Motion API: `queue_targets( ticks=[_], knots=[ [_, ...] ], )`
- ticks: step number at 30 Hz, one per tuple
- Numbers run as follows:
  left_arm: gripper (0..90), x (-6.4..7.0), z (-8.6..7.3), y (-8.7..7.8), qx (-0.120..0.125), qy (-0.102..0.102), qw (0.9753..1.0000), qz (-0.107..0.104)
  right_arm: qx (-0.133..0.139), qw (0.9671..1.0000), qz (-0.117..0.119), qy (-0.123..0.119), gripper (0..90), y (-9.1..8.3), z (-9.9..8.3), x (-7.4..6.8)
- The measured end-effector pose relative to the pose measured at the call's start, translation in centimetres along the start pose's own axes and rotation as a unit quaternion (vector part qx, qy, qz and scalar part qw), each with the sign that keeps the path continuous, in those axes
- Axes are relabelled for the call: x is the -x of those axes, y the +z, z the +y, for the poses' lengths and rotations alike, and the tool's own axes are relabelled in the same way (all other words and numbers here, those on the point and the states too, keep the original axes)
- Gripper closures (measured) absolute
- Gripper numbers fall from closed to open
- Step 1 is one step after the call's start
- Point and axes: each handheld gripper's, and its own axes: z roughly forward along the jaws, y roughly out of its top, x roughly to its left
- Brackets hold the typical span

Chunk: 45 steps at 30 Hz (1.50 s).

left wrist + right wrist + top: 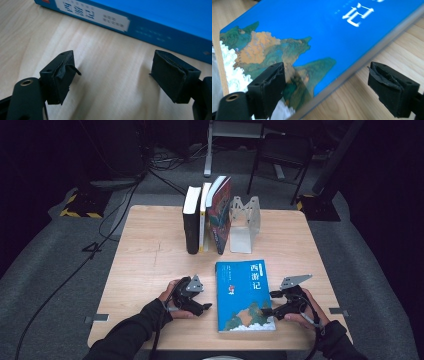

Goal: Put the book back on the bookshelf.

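Observation:
A blue book (245, 290) with white characters and a mountain painting lies flat on the wooden table (145, 265) near the front. My left gripper (204, 308) rests on the table just left of it, open. In the left gripper view the gripper (112, 65) holds nothing, and the book's spine (160, 17) runs across just ahead. My right gripper (268, 303) is at the book's lower right edge, open. In the right gripper view the gripper (325, 72) straddles that edge: one jaw is over the cover (312, 30), the other over the bare table (362, 97).
At the back of the table stand a black book (191, 220), a thin pale book (204, 215) and a red patterned book (220, 215), which leans beside a metal bookend (245, 222). Cables (115, 215) trail over the grey floor, and a chair (280, 155) stands beyond.

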Motion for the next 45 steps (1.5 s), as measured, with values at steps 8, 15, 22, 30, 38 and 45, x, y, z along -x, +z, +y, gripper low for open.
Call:
queue_targets(
  ticks=[8, 15, 22, 30, 38, 45],
  knots=[
    [19.4, -2.3, 1.7, 1.6, -0.002, -0.005, 1.0000, 0.006, -0.018, 0.9998, -0.006, -0.001, 7.9, 0.6, 0.8, 0.0],
    [19.6, -2.5, 1.7, 1.6, -0.003, -0.007, 0.9999, 0.008, -0.006, 0.9998, -0.014, -0.012, 8.4, 0.6, 0.6, -0.2],
    [19.5, 0.0, -0.1, -0.2, -0.006, 0.004, 1.0000, -0.004, 0.004, 0.9997, -0.025, -0.004, 13.3, 0.2, 0.1, -1.1],
    [19.3, 5.0, -2.5, -2.8, -0.025, 0.031, 0.9988, -0.027, 0.023, 0.9970, -0.073, 0.009, 12.7, 0.8, 0.4, -2.5],
    [16.9, 8.5, -1.4, -1.5, -0.021, 0.058, 0.9967, -0.053, 0.032, 0.9972, -0.067, -0.002, 20.5, -0.5, -0.4, -1.7],
    [12.1, 9.4, -0.1, 0.1, -0.017, 0.049, 0.9977, -0.043, 0.037, 0.9947, -0.085, -0.043, 32.7, -3.2, -2.3, -0.5]
  ],
)
